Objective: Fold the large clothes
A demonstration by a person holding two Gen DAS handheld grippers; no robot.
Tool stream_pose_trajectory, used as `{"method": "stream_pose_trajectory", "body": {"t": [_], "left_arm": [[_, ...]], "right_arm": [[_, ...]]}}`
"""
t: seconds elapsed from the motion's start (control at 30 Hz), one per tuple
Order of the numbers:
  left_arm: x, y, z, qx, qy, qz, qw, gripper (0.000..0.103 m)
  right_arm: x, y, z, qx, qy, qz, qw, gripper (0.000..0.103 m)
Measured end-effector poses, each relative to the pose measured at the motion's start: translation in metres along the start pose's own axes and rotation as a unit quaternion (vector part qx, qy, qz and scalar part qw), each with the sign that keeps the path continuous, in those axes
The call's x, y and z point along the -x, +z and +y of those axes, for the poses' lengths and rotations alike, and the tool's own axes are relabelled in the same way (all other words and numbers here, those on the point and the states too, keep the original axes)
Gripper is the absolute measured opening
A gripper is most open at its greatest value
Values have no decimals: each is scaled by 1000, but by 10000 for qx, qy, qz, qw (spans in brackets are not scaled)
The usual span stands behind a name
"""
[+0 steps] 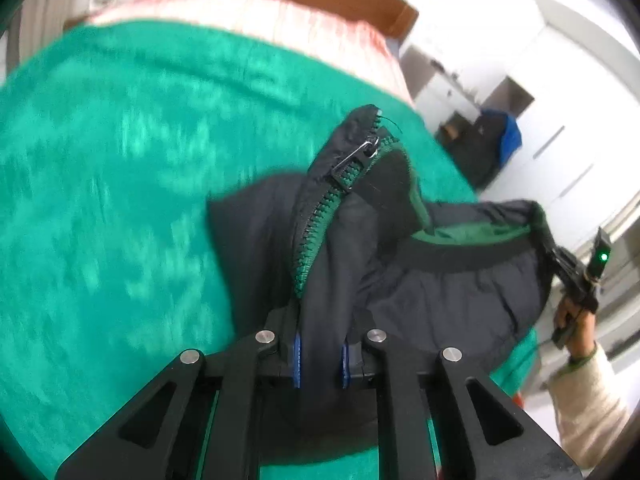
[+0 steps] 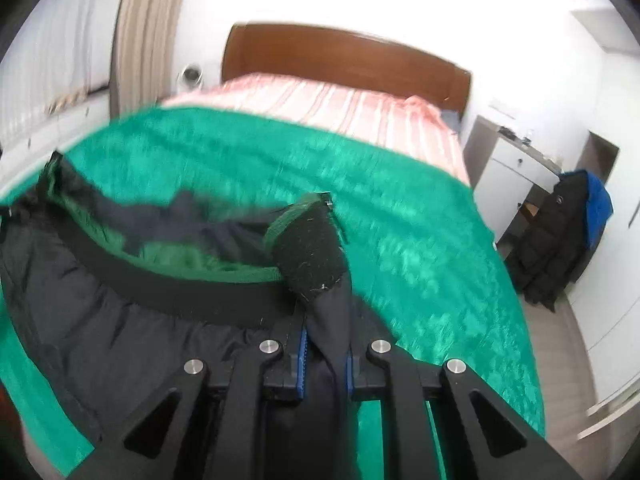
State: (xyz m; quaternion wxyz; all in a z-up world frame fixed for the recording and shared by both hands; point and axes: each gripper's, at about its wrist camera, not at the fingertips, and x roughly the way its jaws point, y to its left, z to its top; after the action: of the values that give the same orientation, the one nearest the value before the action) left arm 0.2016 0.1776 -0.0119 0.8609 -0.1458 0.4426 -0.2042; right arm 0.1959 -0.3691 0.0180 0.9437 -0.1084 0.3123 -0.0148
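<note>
The left gripper (image 1: 320,354) pinches the dark jacket (image 1: 448,292) beside its green zipper (image 1: 316,216), and the right gripper (image 2: 325,364) pinches the collar end, whose black tab points toward 12 o'clock. Held at two points, the jacket hangs stretched between them over the green blanket (image 2: 420,248) on the bed, probably so it can be laid flat for folding.

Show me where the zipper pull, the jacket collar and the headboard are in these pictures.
zipper pull (image 1: 355,155): left wrist view, on the metal tab.
jacket collar (image 2: 310,254): right wrist view, on the black fleece inside of the raised collar end.
headboard (image 2: 344,60): right wrist view, on the middle of the brown wood panel.
</note>
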Motion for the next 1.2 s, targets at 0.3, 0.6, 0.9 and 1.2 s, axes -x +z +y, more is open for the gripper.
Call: {"method": "stream_pose_trajectory", "body": {"t": [0.3,0.6,0.9,1.2], "left_arm": [[-98,49,41,424,1948,-11,9799,65],[-34,7,-24,-1056,1204,-1150,9804,97],[-153,3,39,517,1437,-306,9878,102],[-72,-4,-66,-947,1165,-793,9855,98]], "right_arm": [[-153,-23,-41,-1742,50,1495,9733,73],[-52,-8,-20,-1210,1323,114,9837,92],[-145,-47,7,-1377,1082,830,9810,97],[-58,-51,4,-1581,1172,142,9803,98]]}}
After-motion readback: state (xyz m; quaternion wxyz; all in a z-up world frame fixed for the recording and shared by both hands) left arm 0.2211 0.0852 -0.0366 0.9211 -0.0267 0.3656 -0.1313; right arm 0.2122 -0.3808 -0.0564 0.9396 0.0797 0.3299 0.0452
